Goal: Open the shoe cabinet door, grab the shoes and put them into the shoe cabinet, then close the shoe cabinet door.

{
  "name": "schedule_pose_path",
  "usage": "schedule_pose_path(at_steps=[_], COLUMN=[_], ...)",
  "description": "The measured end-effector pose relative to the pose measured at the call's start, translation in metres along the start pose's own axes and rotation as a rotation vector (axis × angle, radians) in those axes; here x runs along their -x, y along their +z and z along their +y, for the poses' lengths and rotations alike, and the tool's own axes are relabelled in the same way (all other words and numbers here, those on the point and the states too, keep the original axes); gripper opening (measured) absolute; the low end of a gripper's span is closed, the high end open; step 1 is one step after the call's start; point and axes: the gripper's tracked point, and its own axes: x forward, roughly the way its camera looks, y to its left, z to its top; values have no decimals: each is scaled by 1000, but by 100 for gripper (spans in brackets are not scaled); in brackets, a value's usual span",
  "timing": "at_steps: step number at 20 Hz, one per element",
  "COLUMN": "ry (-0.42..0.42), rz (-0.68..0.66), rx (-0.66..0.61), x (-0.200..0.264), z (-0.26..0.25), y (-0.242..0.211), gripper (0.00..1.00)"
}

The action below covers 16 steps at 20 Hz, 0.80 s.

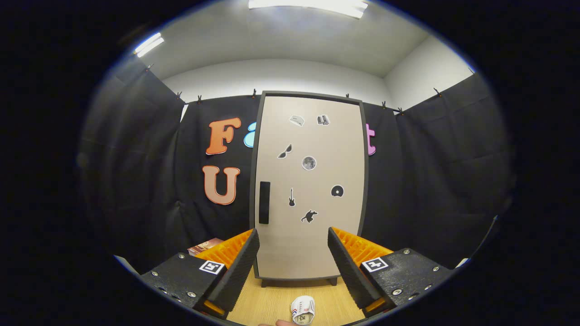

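A tall beige shoe cabinet (310, 181) is standing at the centre of the frame against the black cloth wall, its door shut so nothing inside can be seen, with a dark handle (264, 202) on the door's left edge and small stickers (309, 163) scattered over its front. The gripper (293, 262) is hanging in the lower middle of the frame with its fingers spread wide and holding nothing. A small white shoe (302, 310) is lying on the wooden floor (272, 303) at the bottom centre, low between the fingers and well short of the cabinet.
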Motion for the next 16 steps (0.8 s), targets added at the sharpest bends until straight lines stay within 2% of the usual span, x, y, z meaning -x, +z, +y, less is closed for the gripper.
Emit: schedule_pose_path(at_steps=[9,16], ry=[103,114], rz=[15,14], rx=[-23,-10], x=[-100,-172], z=[42,57], y=[-17,-30], gripper=[94,94])
